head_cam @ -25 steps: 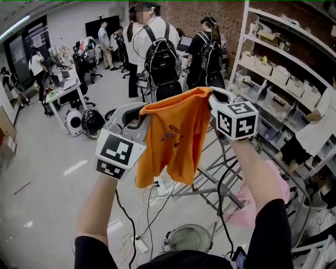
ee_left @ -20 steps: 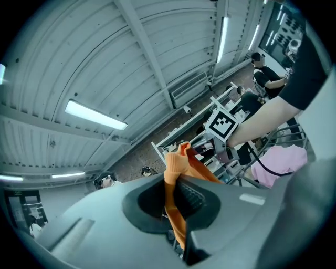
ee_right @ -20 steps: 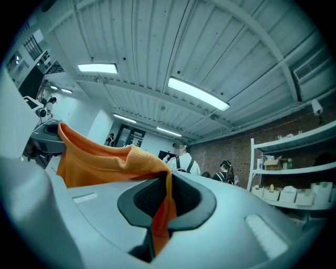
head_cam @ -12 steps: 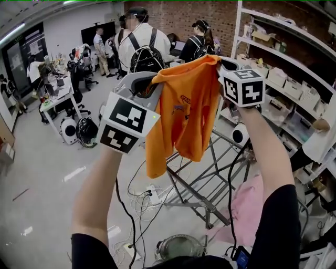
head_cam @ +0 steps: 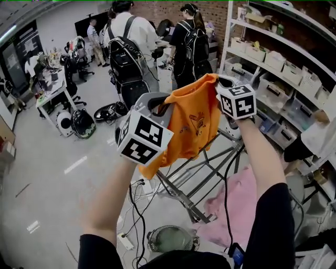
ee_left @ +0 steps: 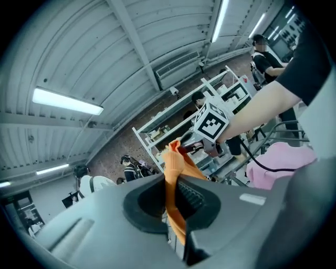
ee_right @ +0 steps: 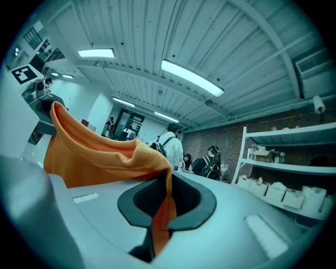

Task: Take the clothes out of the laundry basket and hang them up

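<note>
Both grippers are clamped tight on cloth: the left gripper and right gripper each pinch 1 end of the orange shirt's top edge. It hangs spread between them, high above the metal drying rack, probably so it can be draped flat there.

A busy lab or workshop hall. White shelves of bins fill the upper right, and a cluttered desk stands at upper left. People with backpacks stand at top centre before a brick wall. Cables trail over the grey floor. The ribbed metal ceiling carries strip lights.
</note>
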### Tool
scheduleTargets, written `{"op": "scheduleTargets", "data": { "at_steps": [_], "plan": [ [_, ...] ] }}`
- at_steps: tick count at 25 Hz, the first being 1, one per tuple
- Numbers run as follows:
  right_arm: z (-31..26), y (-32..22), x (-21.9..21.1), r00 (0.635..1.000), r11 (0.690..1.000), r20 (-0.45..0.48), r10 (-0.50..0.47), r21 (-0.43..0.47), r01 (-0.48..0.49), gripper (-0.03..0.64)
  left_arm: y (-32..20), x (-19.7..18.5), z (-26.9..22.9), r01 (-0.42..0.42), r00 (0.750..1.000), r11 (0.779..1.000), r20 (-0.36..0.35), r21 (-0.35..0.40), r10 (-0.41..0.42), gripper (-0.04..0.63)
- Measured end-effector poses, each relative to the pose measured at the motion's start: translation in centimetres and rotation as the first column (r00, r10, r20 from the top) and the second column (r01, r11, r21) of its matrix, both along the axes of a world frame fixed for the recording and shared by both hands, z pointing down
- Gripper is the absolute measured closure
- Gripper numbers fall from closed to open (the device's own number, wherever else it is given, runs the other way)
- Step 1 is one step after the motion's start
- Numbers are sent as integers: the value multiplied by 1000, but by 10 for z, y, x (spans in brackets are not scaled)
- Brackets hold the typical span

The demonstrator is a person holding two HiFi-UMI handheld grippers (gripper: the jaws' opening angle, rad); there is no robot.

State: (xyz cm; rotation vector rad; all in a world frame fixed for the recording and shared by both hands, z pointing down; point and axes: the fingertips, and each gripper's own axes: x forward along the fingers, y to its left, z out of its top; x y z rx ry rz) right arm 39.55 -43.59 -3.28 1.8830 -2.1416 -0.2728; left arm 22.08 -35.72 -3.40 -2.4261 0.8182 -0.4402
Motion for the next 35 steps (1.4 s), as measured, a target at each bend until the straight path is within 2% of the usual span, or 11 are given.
{"op": "scheduleTargets", "data": {
  "at_steps": [6,12,17,24,30,35],
  "plan": [
    [81,20,43,998,994,67,1,-107,7,591,35,50,75,-49,998,991,35,-121,53,583],
    [152,70,73,994,980,105,-5,-199,26,591,84,79,148,-104,992,967,48,-233,119,583],
    [208,104,98,991,958,134,30,-288,10,591,111,98,203,-117,986,936,71,-333,148,583],
    [278,135,103,988,908,141,60,-418,5,591,146,104,274,-97,974,877,135,-471,180,584],
    [331,150,94,994,850,102,42,-527,19,591,159,96,327,-35,961,836,211,-548,179,583],
    [346,153,87,994,817,98,49,-576,16,581,164,87,342,-26,958,804,214,-594,189,580]
  ]
}}
